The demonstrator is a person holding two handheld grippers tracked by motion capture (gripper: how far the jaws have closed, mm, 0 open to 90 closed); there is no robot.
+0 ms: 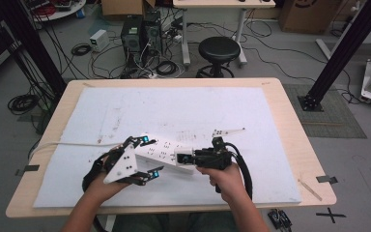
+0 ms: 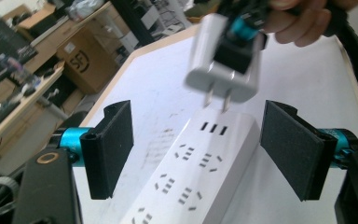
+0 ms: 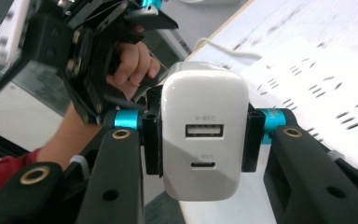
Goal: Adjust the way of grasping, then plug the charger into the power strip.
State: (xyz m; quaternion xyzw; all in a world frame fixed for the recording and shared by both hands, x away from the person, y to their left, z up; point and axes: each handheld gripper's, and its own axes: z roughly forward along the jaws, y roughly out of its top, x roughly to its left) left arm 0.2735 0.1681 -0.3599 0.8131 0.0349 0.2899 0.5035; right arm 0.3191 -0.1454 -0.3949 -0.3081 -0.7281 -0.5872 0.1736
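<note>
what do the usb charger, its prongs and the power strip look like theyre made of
The USB charger looks like white glossy moulded plastic: smooth rounded corners, soft sheen. Its two prongs seem bare metal, thin, flat and greyish, though blurred. The power strip appears to be white plastic with a matte to satin face and cut slots. The right gripper is clamped on the charger.

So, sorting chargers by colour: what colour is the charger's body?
White charger; right gripper view shows it best.

One power strip (image 1: 166,152), one charger (image 3: 200,135) (white), two tools
</note>
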